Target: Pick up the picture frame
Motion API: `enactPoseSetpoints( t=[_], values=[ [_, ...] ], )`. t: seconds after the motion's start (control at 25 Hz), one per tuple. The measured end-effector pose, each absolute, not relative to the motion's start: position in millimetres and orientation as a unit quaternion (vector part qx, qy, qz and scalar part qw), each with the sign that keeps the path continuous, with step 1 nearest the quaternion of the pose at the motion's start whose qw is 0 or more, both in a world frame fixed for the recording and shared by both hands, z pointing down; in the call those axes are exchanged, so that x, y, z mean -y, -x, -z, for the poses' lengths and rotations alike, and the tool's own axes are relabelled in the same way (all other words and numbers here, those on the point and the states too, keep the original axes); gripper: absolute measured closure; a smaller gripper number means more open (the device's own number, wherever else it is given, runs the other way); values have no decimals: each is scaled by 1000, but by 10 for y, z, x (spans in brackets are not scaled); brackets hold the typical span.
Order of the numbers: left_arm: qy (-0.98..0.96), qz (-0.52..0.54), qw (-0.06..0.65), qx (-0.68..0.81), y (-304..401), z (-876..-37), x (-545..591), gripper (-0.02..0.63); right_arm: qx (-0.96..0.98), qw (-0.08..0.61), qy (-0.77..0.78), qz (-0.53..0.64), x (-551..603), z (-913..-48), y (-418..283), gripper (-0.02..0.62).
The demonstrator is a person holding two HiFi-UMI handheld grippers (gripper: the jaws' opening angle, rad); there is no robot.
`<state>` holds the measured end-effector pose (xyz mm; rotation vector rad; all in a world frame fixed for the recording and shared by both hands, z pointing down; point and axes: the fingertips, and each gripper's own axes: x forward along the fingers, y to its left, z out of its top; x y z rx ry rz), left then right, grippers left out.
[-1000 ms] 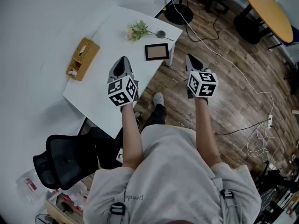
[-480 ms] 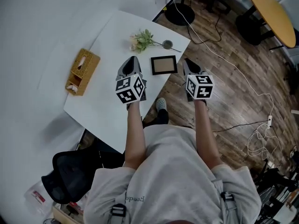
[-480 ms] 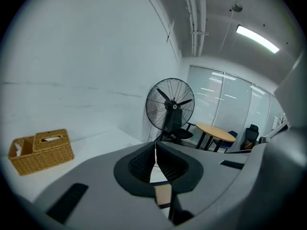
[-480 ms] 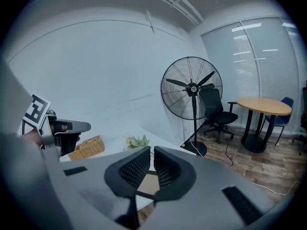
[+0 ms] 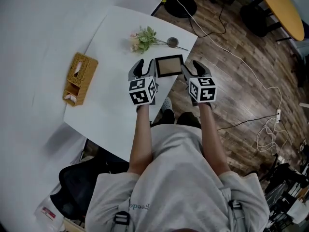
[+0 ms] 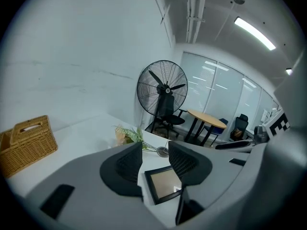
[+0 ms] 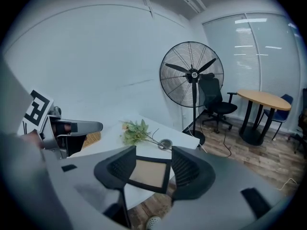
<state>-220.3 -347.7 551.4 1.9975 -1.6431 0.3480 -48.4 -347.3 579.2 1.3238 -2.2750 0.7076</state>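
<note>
The picture frame, black-rimmed with a tan panel, lies flat near the right edge of the white table. My left gripper hovers just left of it and my right gripper just right of it, past the table's edge. Both pairs of jaws have just been opening and now stand open with nothing between them. In the left gripper view the frame lies below the gap of the left gripper. In the right gripper view the frame shows beyond the right gripper.
A flower sprig and a small round dish lie just beyond the frame. A wicker tissue box sits at the table's left. A standing fan, a round wooden table, floor cables and a black chair surround the table.
Both grippers have come forward and down from near the table's near edge to either side of the frame. Their jaws, shut before, now stand apart.
</note>
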Motion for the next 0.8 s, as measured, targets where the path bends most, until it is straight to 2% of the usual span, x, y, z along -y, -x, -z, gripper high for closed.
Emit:
enactPoseSetpoints(
  t=[0.4, 0.8],
  values=[
    [-734, -155, 295, 592, 2169, -5823, 3617, 363, 801, 222, -476, -288, 3577, -5966, 440, 325],
    [-728, -189, 335, 568, 1995, -6335, 3532, 357, 789, 253, -468, -308, 3473, -6264, 343, 327]
  ],
)
